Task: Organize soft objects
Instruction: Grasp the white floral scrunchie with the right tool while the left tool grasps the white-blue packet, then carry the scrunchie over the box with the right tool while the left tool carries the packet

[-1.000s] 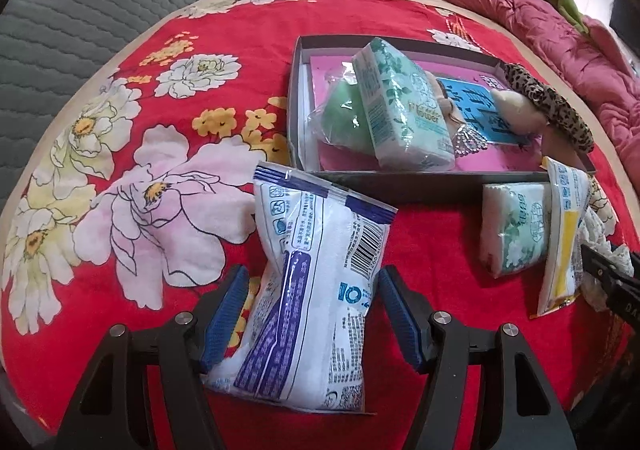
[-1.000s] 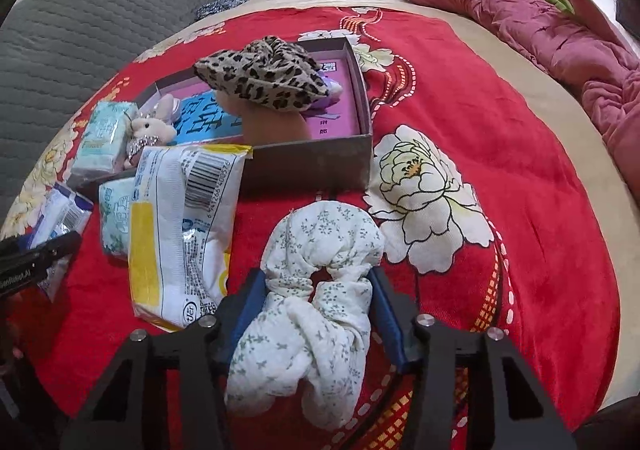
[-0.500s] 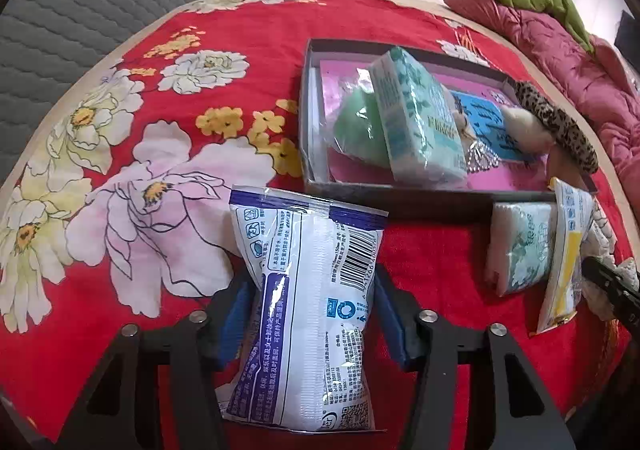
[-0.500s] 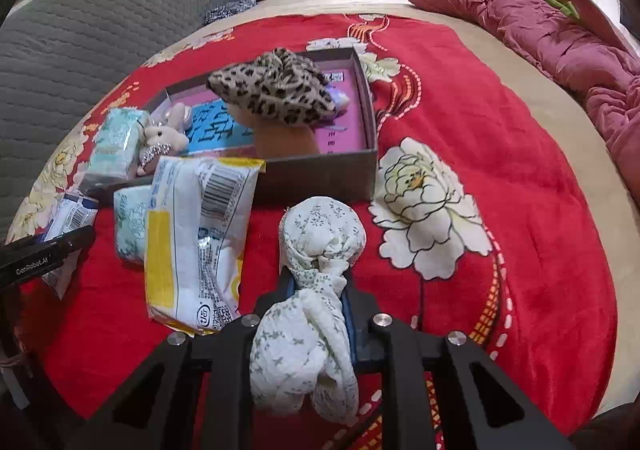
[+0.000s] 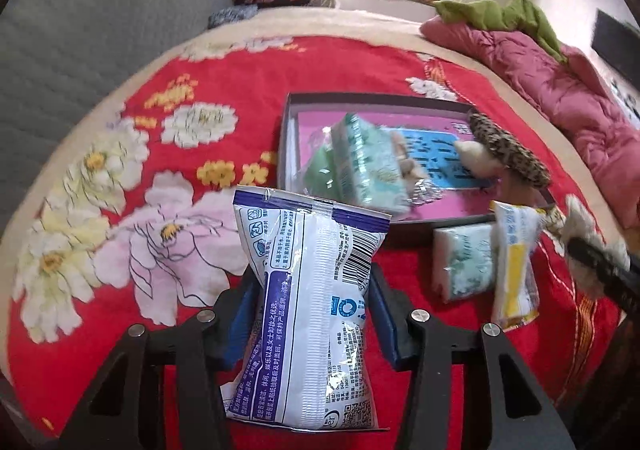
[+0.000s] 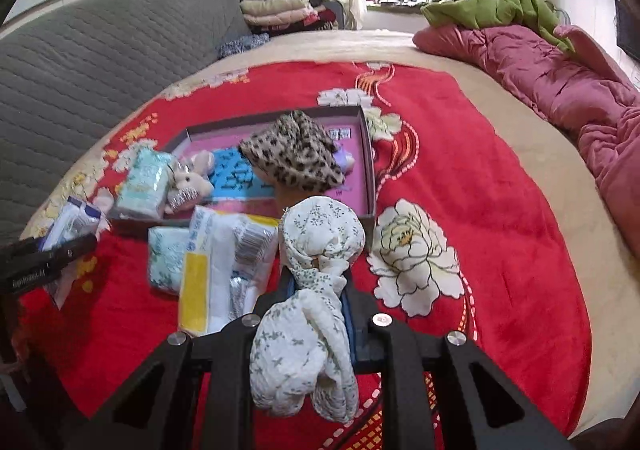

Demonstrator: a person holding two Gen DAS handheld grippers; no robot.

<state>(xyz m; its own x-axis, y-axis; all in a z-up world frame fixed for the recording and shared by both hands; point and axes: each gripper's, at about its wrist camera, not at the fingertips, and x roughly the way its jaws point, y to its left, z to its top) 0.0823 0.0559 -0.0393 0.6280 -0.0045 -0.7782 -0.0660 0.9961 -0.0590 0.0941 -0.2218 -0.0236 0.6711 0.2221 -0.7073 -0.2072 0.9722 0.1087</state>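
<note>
1. The left hand-held gripper (image 5: 312, 314) has a matte black frame that splits into two angular, open-framed arms.
2. Each arm carries round silver screw heads, two to a side, near the finger roots.
3. Its fingers (image 5: 384, 318) are lined with blue pads on their inner faces.
4. The right hand-held gripper (image 6: 320, 290) is built the same way: black angular arms, silver screws, blue pads on the inside.
5. In the right wrist view, the left unit's black finger shows at the left edge, printed with small white lettering too blurred to read.
</note>
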